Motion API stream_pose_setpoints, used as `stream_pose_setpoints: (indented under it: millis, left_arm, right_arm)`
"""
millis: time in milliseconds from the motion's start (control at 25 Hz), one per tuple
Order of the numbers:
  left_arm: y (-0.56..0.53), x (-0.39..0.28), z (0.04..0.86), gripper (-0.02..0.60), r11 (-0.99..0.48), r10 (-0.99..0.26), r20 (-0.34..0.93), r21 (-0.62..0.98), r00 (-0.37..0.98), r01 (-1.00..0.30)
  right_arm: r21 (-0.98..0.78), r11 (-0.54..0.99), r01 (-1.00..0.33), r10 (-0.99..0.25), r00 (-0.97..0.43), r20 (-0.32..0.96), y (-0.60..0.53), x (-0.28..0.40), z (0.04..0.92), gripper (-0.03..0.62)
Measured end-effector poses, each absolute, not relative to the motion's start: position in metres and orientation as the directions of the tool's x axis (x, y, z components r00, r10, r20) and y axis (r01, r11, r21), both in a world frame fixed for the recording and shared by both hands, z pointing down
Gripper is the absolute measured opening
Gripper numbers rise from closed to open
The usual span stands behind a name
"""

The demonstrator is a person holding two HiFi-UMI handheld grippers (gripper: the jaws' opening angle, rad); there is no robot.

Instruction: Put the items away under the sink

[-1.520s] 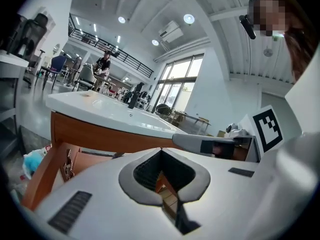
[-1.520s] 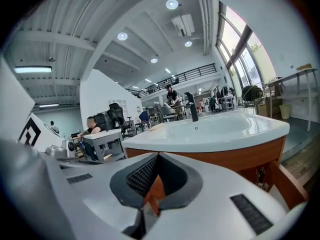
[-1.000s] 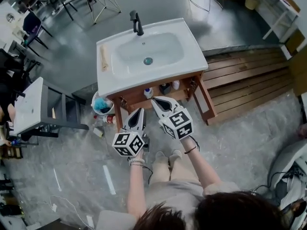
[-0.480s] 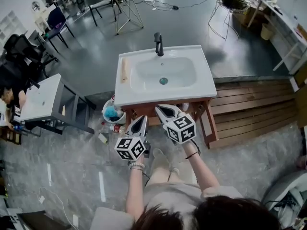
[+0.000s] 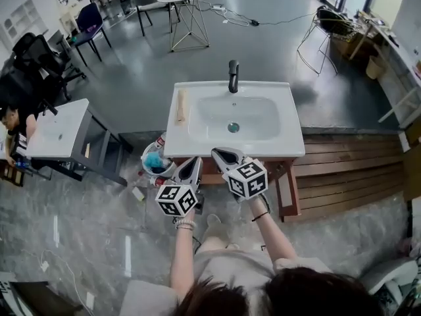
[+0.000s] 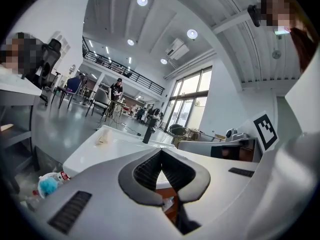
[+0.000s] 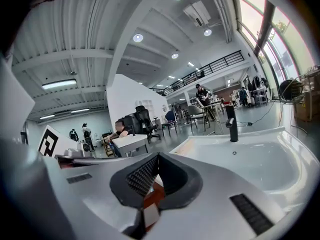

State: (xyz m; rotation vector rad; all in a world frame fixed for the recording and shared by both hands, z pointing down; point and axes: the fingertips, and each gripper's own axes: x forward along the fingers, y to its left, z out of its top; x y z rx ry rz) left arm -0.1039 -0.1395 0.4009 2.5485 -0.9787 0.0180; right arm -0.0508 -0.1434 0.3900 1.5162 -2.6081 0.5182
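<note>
Both grippers are empty, jaws pressed together. The left gripper (image 5: 190,161) and right gripper (image 5: 218,152) hover mid-frame before the sink (image 5: 289,143). Loose items sit on the floor at the basin's lower left, nearest the left gripper: a white bucket (image 5: 144,158) holding a blue wad (image 5: 156,161), and a bottle (image 5: 156,181) just beside it, too small to tell which way it lies. The basin hides the space beneath.

A white sink counter (image 5: 279,145) with a black tap (image 5: 232,76) at its back edge sits on a brown wooden stand (image 5: 288,191). A pale wooden stick (image 5: 181,106) lies along the counter's left edge. On the floor by its front left corner stands a white pail (image 5: 144,158) holding something fluffy and blue (image 5: 156,161). A red-labelled bottle (image 5: 158,180) is just beside the pail.
</note>
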Motion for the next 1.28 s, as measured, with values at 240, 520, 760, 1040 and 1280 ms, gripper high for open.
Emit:
stream_pose_setpoints:
  millis: [240, 520, 760, 1040, 1280]
  left_arm:
    - [-0.171, -0.106, 0.402, 0.002, -0.68, -0.62, 0.163, 0.378, 0.768, -0.629]
    - [-0.203, -0.117, 0.411, 0.002, -0.684, -0.609, 0.174, 0.378, 0.774, -0.623]
    - [-0.223, -0.135, 0.413, 0.002, -0.681, -0.612, 0.187, 0.368, 0.768, -0.633]
    - [-0.224, -0.145, 0.416, 0.002, -0.686, -0.599, 0.174, 0.391, 0.781, -0.613]
    - [-0.233, -0.162, 0.426, 0.002, -0.639, -0.633, 0.182, 0.425, 0.752, -0.641]
  right_arm:
    - [-0.295, 0.443, -0.847, -0.818, -0.516, 0.254, -0.184, -0.056, 0.393, 0.017]
    - [-0.318, 0.445, -0.837, -0.801, -0.531, 0.277, -0.226, -0.07, 0.399, 0.017]
    - [-0.326, 0.463, -0.824, -0.786, -0.552, 0.279, -0.252, -0.085, 0.399, 0.017]
    - [-0.327, 0.468, -0.821, -0.768, -0.561, 0.309, -0.27, -0.1, 0.404, 0.017]
    - [-0.34, 0.489, -0.804, -0.744, -0.587, 0.32, -0.289, -0.11, 0.41, 0.018]
